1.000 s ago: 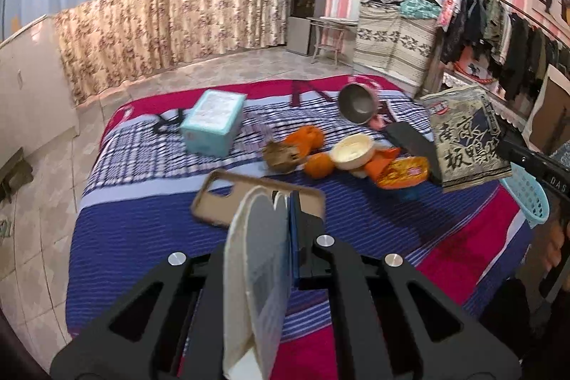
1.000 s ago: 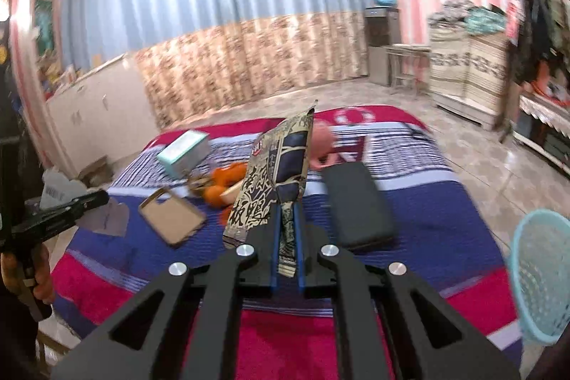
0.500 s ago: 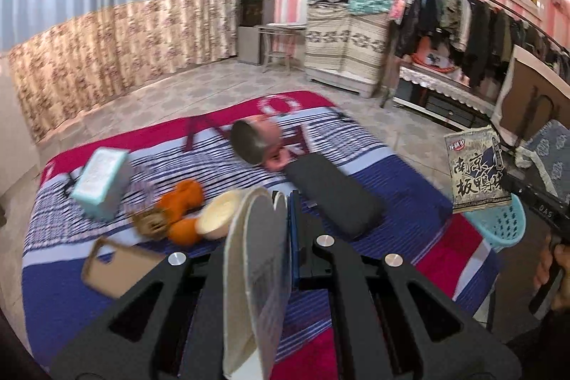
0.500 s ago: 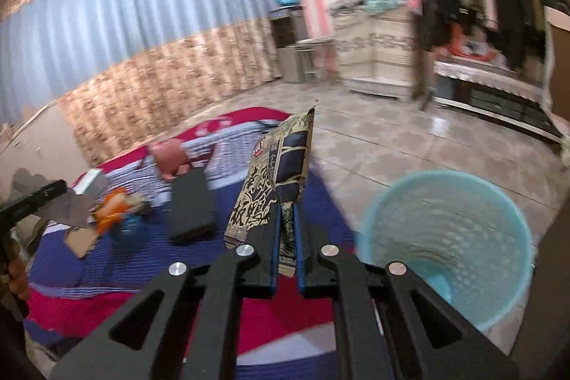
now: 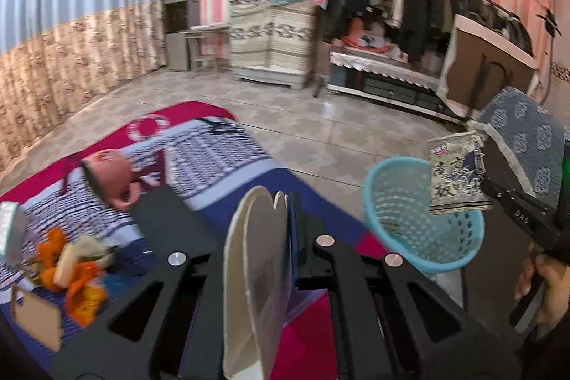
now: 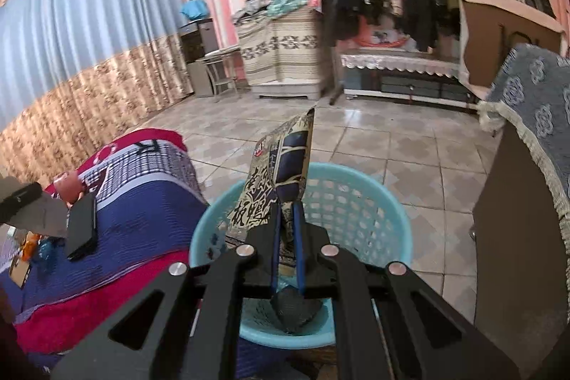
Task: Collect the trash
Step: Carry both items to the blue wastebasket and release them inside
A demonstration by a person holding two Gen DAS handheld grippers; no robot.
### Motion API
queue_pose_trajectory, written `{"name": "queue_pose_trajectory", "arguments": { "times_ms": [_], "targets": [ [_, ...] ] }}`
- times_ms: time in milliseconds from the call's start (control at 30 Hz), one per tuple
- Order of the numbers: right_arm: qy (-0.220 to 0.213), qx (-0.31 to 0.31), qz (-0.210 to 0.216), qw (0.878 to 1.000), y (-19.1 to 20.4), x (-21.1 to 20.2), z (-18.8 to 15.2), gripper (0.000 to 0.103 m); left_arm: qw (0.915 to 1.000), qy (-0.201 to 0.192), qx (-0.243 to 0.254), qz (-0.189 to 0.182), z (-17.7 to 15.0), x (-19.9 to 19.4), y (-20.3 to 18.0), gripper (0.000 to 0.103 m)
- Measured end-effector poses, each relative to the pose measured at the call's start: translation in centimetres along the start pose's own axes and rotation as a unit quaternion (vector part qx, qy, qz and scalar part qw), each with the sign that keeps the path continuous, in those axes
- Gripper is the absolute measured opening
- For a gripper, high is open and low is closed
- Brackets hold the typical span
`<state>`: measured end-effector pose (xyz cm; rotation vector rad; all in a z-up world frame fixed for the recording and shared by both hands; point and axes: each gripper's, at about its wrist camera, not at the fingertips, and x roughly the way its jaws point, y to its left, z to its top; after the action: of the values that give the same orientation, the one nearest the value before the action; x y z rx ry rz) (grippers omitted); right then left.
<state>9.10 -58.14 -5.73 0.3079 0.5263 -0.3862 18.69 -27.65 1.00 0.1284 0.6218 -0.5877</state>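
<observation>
My right gripper (image 6: 286,212) is shut on a printed snack bag (image 6: 281,173) and holds it over the mouth of the light blue mesh basket (image 6: 359,198). In the left wrist view the same bag (image 5: 456,177) hangs over the basket (image 5: 409,223) at right. My left gripper (image 5: 285,202) is shut on a flat whitish paper piece (image 5: 256,266) above the bed's near corner, left of the basket.
The striped blue and red bed (image 5: 199,159) holds orange peels (image 5: 74,273), a pink mug (image 5: 107,173), a black case (image 5: 167,219) and a brown phone case (image 5: 35,319). A cabinet with a blue patterned cloth (image 6: 534,116) stands right of the basket. Tiled floor lies beyond.
Both grippers swung right, away from the bed toward the basket. The right gripper brought the snack bag over the basket's mouth. The left one still holds its paper.
</observation>
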Motion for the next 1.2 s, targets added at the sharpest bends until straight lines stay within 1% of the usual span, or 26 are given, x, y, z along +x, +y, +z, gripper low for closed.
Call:
{"name": "queue_pose_trajectory", "arguments": {
  "times_ms": [100,167,300,433,567,667,833,967,1033,1100,1167,1200],
  "targets": [
    [0.005,0.016,-0.007,1.0,-1.0,0.2,0.0,0.008,0.9996,0.013,0.018,-0.018,0.3,1.9,-2.8,0.003],
    [0.005,0.022,-0.008,1.0,-1.2,0.5,-0.1,0.008,0.9992,0.015,0.029,-0.025,0.4,2.6,-4.1,0.003],
    [0.003,0.024,-0.012,1.0,-1.8,0.3,-0.2,0.008,0.9981,0.024,0.038,-0.043,0.7,4.4,-6.7,0.003],
    [0.002,0.024,-0.017,1.0,-1.5,0.1,-0.2,0.008,0.9966,0.036,0.04,-0.062,1.1,6.3,-8.1,0.003],
    [0.006,0.028,-0.021,0.999,-1.9,0.2,-0.2,0.007,0.995,0.036,0.055,-0.075,1.1,7.9,-10.1,0.003],
    [0.011,0.035,-0.027,0.999,-2.3,0.4,-0.3,0.007,0.9928,0.044,0.066,-0.09,1.0,9.4,-11.6,0.003],
    [0.02,0.057,-0.041,0.997,-3.5,0.9,-0.5,0.007,0.9904,0.054,0.086,-0.094,1.1,12.0,-13.9,0.003],
    [0.025,0.066,-0.046,0.996,-4.2,1.3,-0.6,0.007,0.9883,0.064,0.09,-0.106,1.4,13.8,-15.4,0.003],
    [0.026,0.069,-0.049,0.996,-4.5,1.5,-0.6,0.007,0.9881,0.067,0.093,-0.102,1.4,14.5,-15.8,0.004],
    [0.029,0.071,-0.051,0.996,-4.7,1.7,-0.7,0.007,0.9881,0.069,0.095,-0.099,1.2,15.1,-15.9,0.013],
    [0.032,0.073,-0.052,0.995,-4.9,1.9,-0.7,0.007,0.9892,0.071,0.089,-0.093,1.1,15.5,-15.7,0.044],
    [0.033,0.075,-0.052,0.995,-5.0,2.0,-0.6,0.007,0.9901,0.069,0.084,-0.089,1.1,15.6,-15.6,0.049]
  ]
}}
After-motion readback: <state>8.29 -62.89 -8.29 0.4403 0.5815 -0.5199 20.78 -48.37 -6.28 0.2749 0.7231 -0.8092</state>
